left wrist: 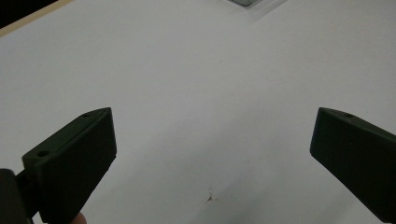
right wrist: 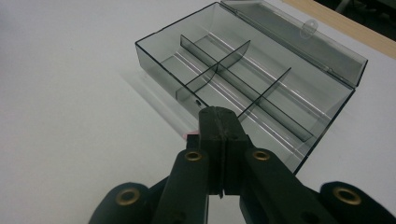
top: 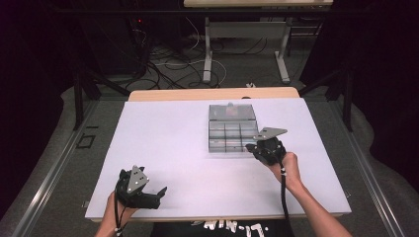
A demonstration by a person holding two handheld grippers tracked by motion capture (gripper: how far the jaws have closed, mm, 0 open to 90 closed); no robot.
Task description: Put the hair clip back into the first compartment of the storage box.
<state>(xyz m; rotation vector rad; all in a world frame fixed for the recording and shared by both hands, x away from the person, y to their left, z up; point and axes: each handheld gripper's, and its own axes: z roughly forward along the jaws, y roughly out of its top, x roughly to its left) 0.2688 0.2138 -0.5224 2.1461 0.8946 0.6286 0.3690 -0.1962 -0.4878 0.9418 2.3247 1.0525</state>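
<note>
Clear smoky plastic divided box (right wrist: 243, 84) lid-up for access; right gripper (right wrist: 219, 122) pressed together at rim; left gripper (left wrist: 210, 154) spread, idle.

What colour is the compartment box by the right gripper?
Smoky grey, see-through plastic box; clearest in the right gripper view.

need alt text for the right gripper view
The right hand-held gripper, its black jaws shut together, points at the near wall of a clear smoky plastic compartment box with its hinged lid open. The box sits on a white table.
</note>
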